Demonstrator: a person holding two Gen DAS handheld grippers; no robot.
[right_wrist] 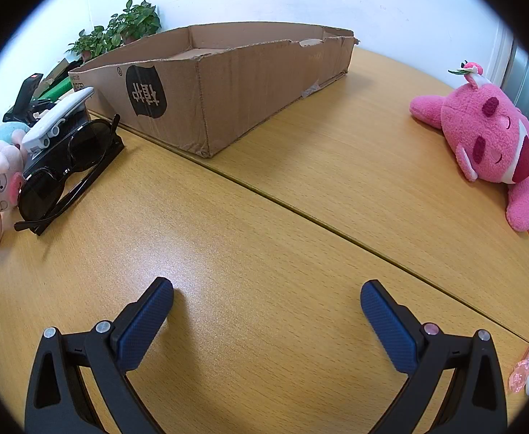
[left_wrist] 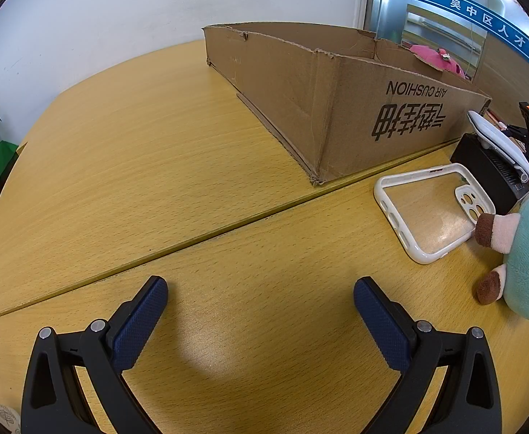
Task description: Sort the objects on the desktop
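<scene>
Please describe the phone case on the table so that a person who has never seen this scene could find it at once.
Start at the long cardboard box on the wooden table. Just before its near corner, the phone case lies flat on the wood, beside a teal plush toy. It is the only see-through thing there: a clear back, a white rim and camera holes.

an office: wood-laminate desks [left_wrist: 156,166], glass partition with blue signage band [left_wrist: 481,11], potted plants [right_wrist: 120,29] by white wall
</scene>
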